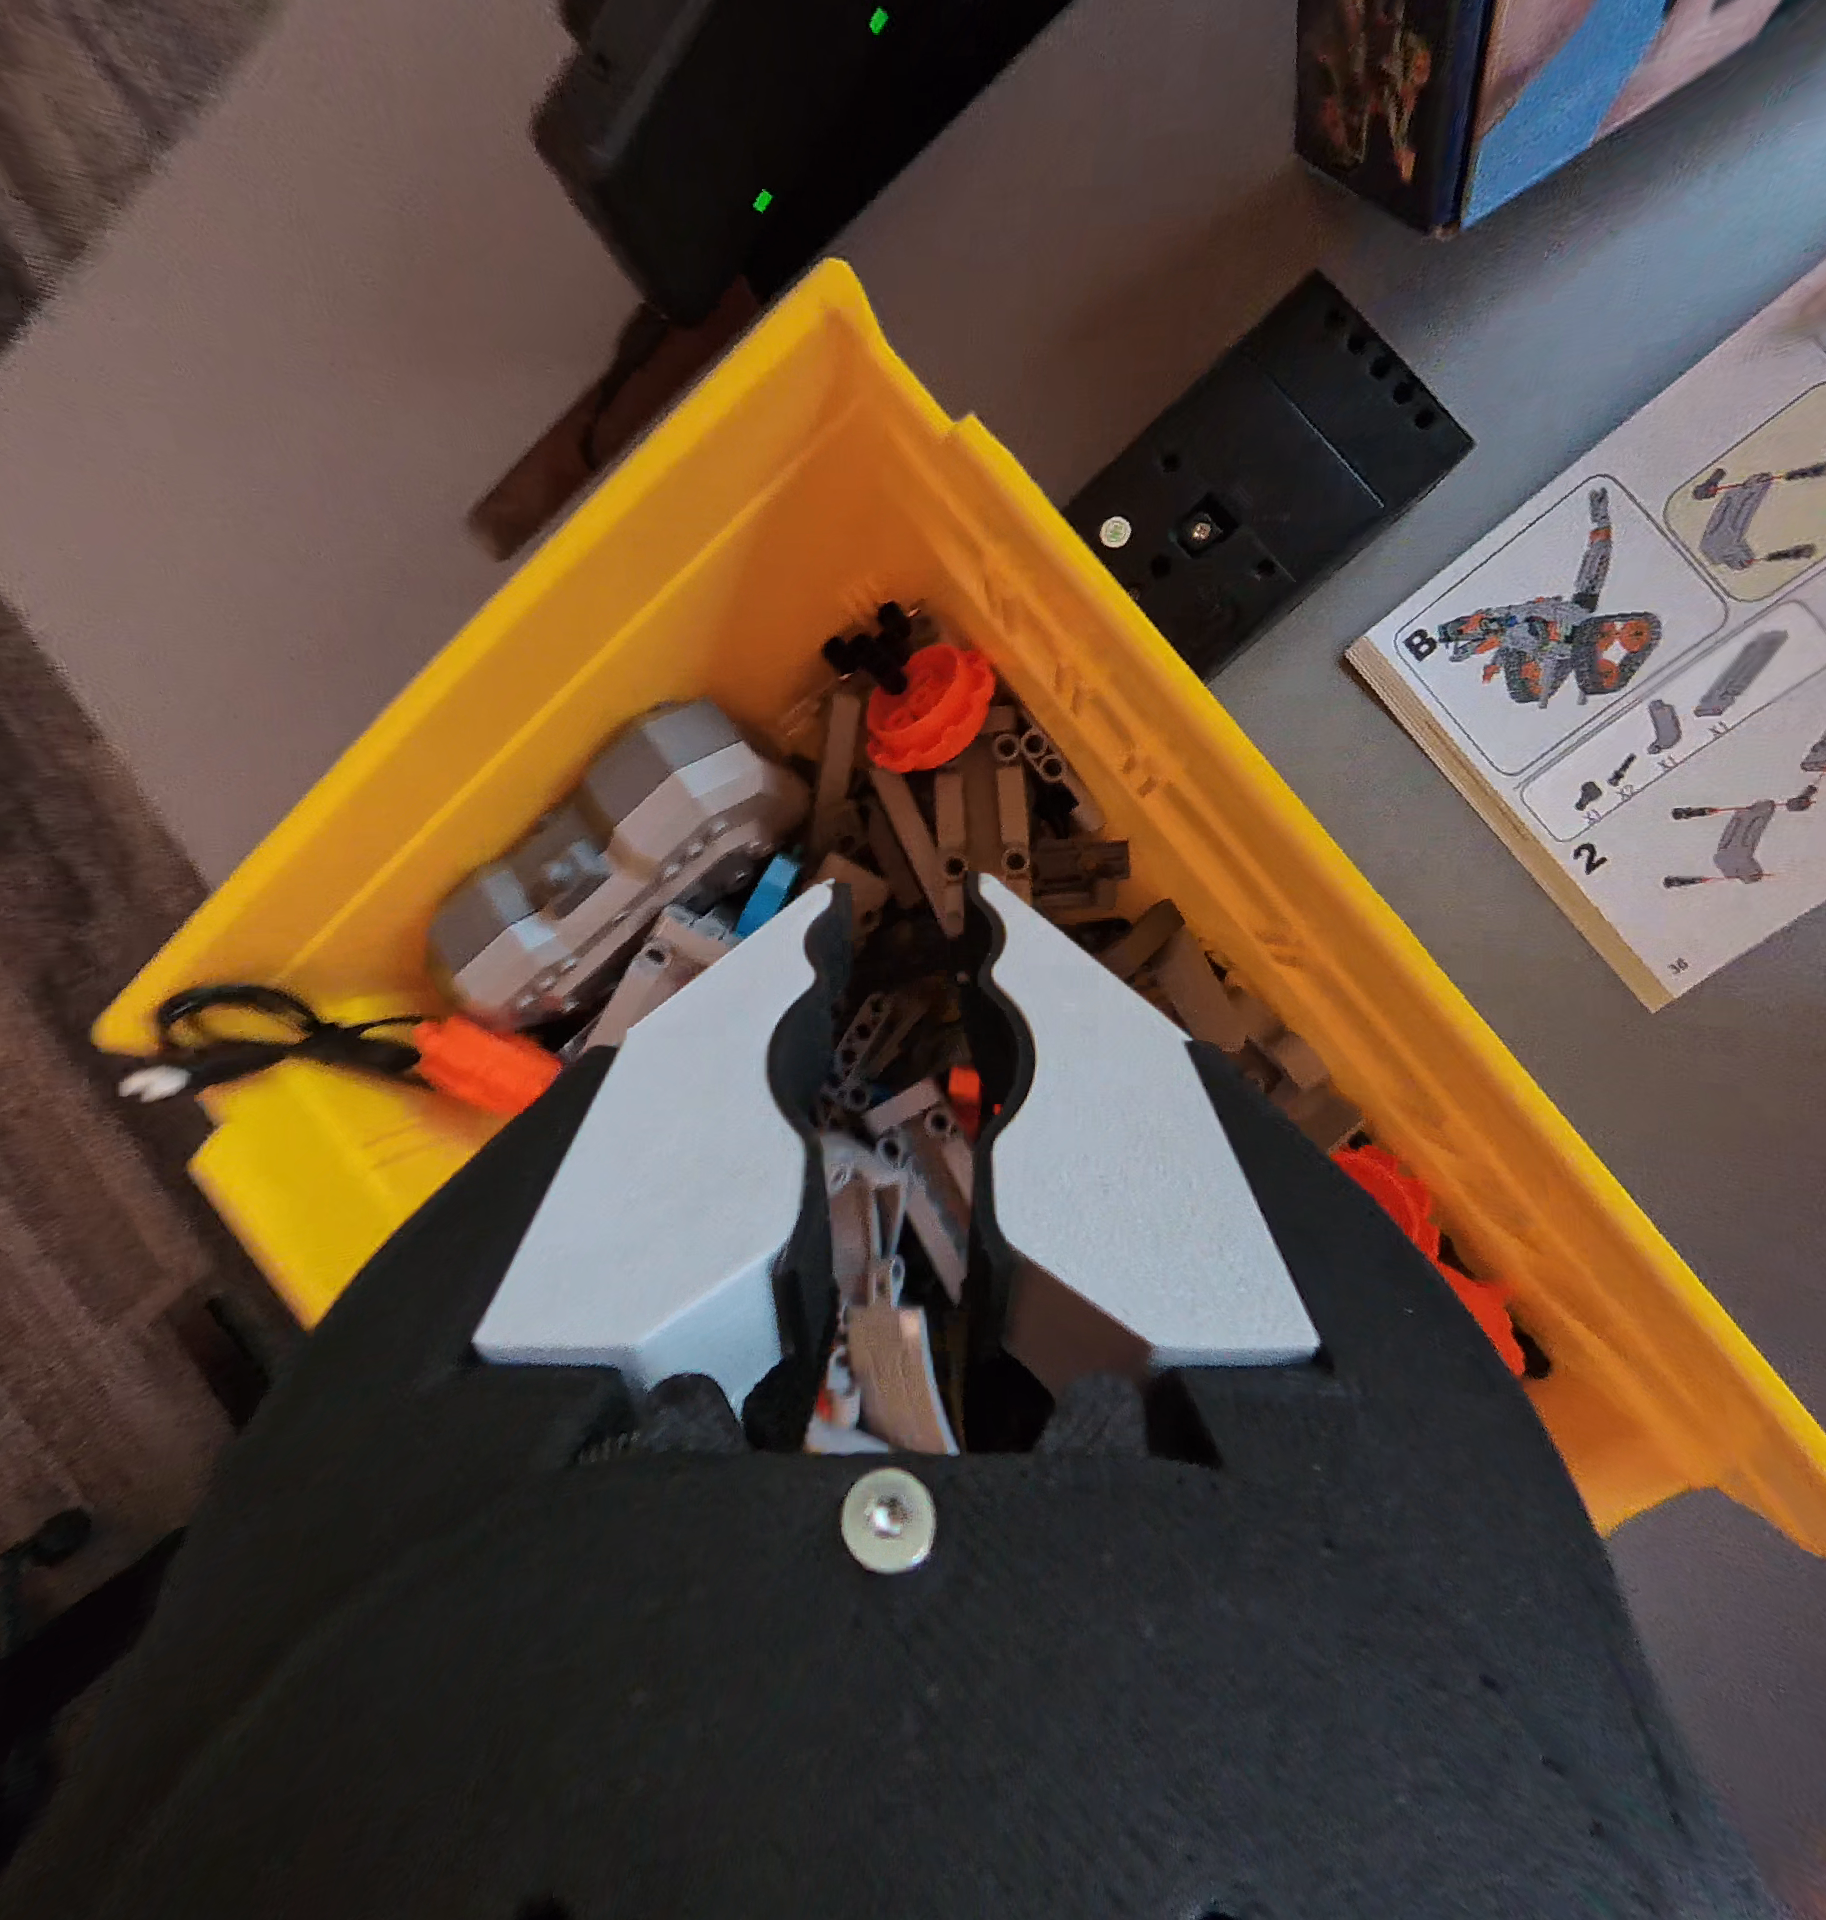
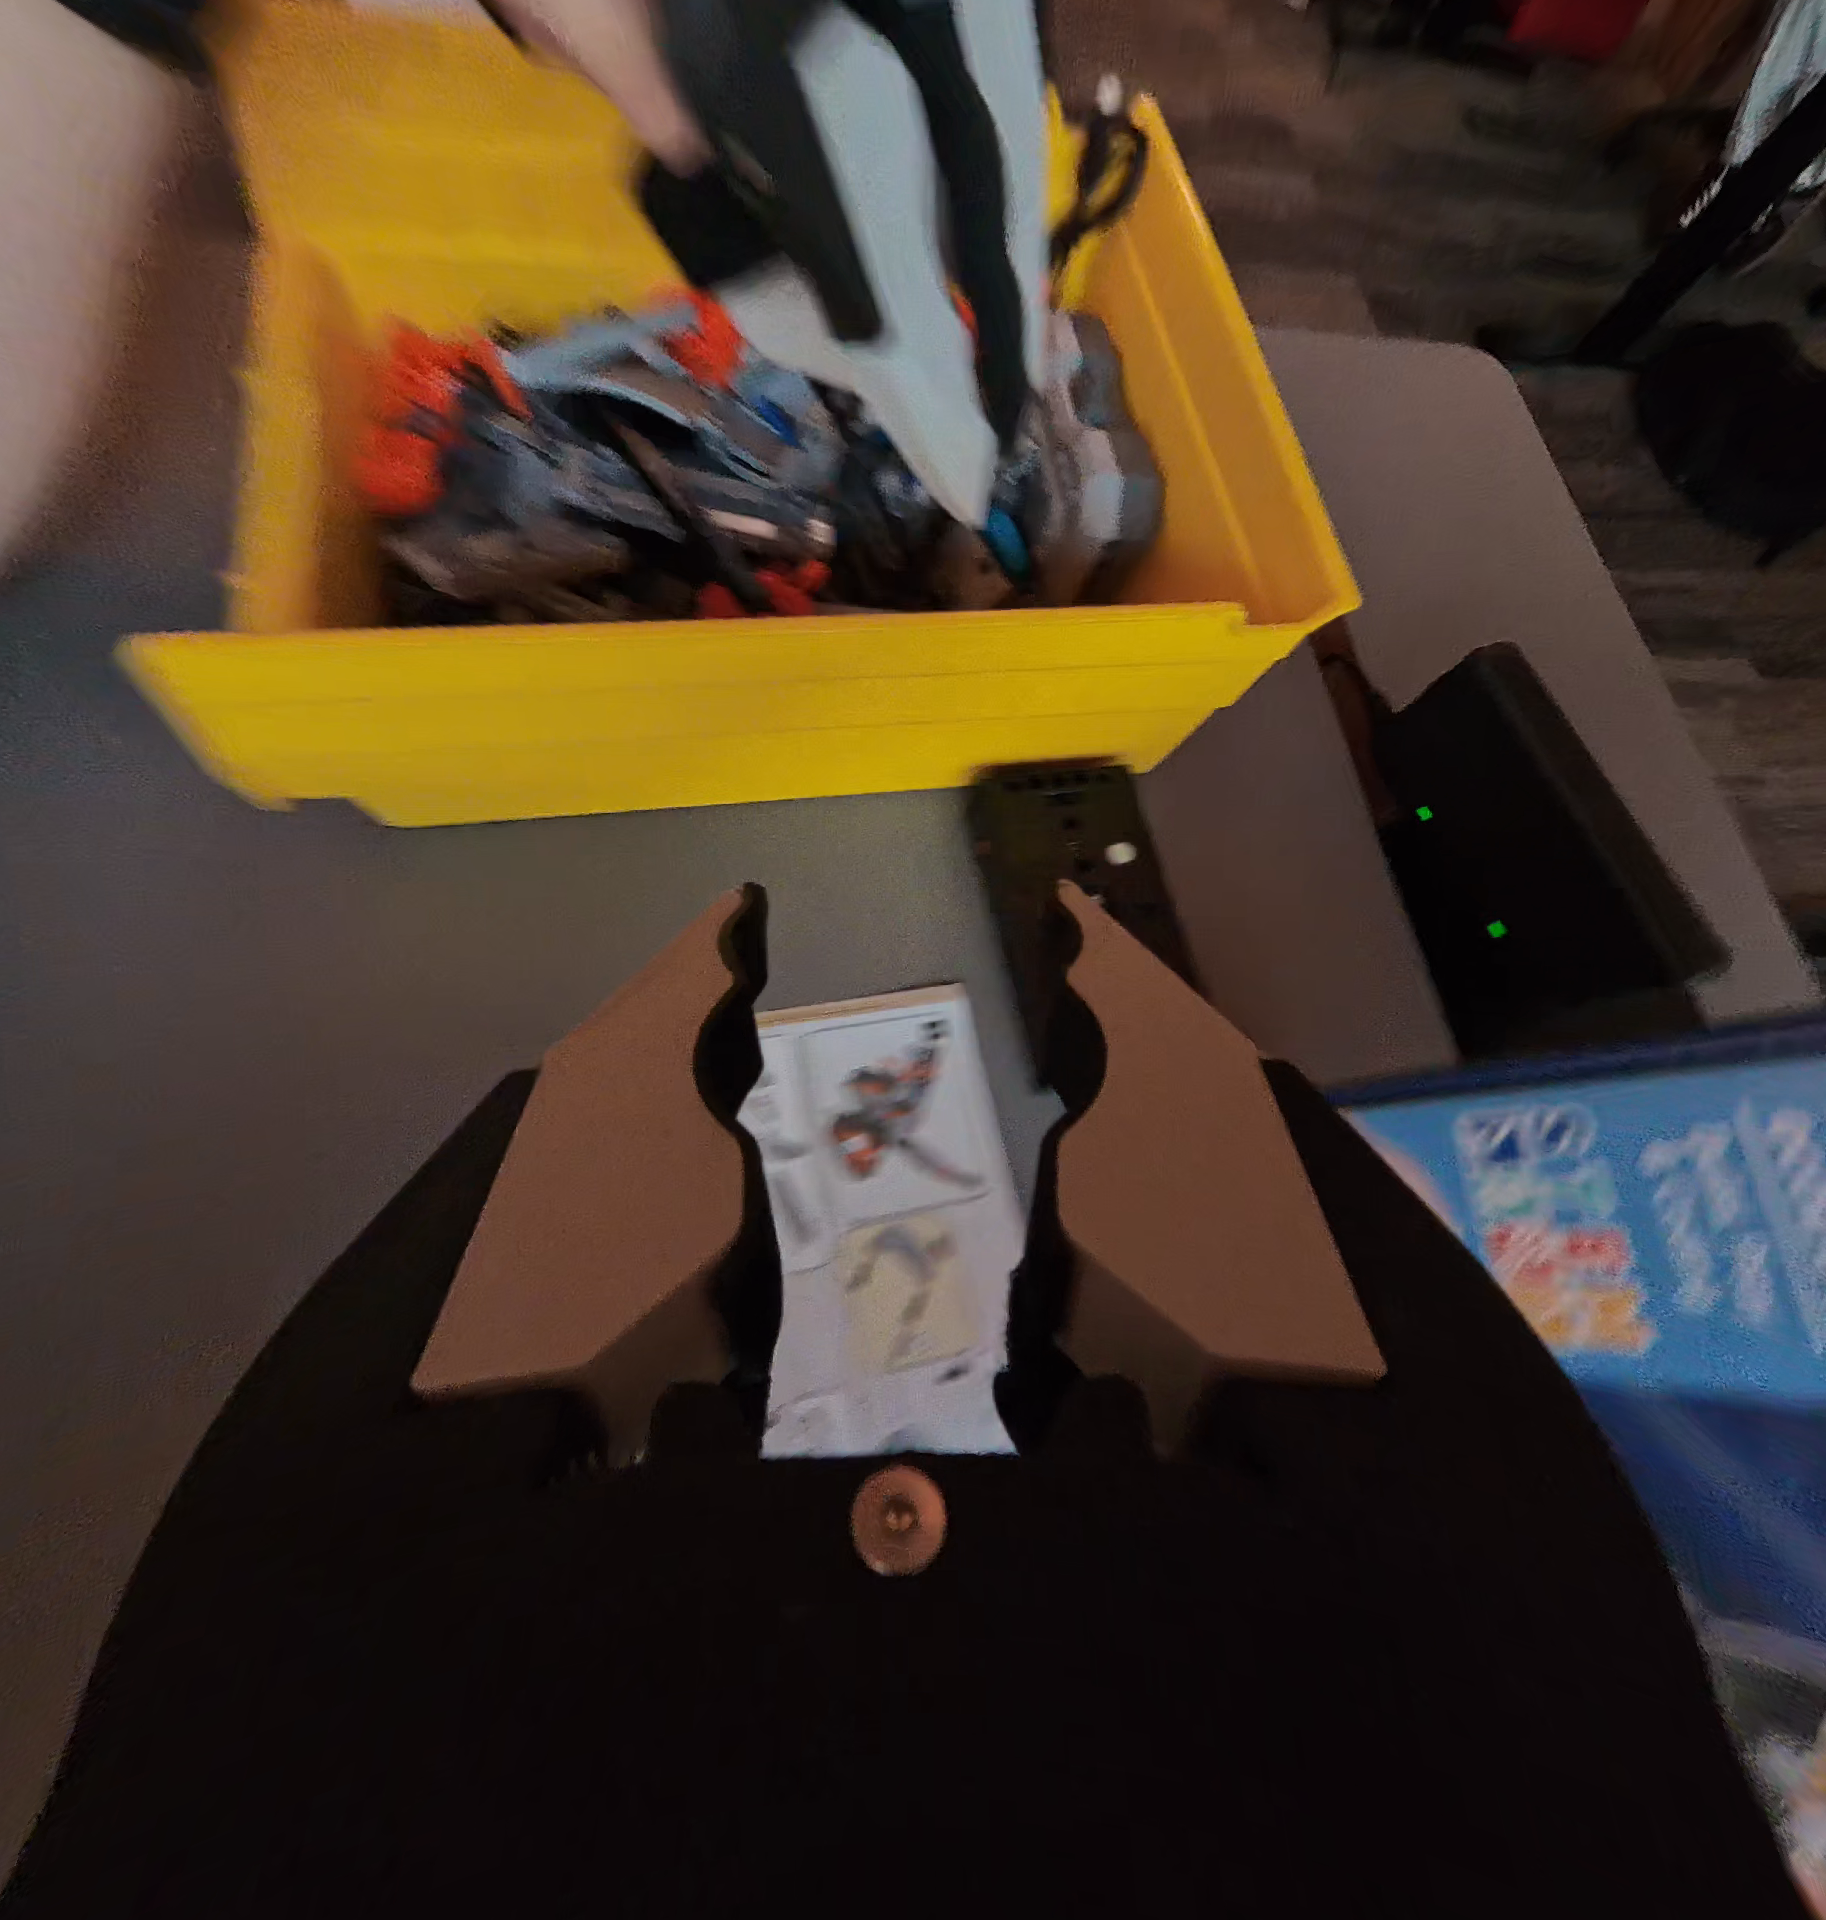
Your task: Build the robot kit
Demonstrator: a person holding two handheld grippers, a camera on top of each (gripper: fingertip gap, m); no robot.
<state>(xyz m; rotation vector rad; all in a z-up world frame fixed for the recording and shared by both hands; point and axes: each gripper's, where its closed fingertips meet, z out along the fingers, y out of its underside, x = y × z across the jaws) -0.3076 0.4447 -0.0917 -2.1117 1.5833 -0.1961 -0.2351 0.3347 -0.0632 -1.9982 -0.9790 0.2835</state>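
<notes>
Left tongs (image 1: pixel 904 894) over a yellow bin (image 1: pixel 618 582) of building pieces; right tongs (image 2: pixel 909 904) above the bench (image 2: pixel 265 987).

Left tongs released, tips just above grey beams (image 1: pixel 940 821), grasping nothing — a grey motor block (image 1: pixel 618 852) lies to their left. Right tongs released over an instruction booklet (image 2: pixel 878 1174), a black box (image 2: pixel 1065 862) just ahead. Risk: tangled pieces could snag the tips and spill out.

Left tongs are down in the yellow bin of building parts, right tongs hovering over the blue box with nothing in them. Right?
Not quite. The right tongs hover over the open instruction booklet, not the blue box, which sits off to their side; the right wrist view shows this. The rest holds: the left tongs are in the yellow bin of building parts, and the right tongs are empty.
</notes>
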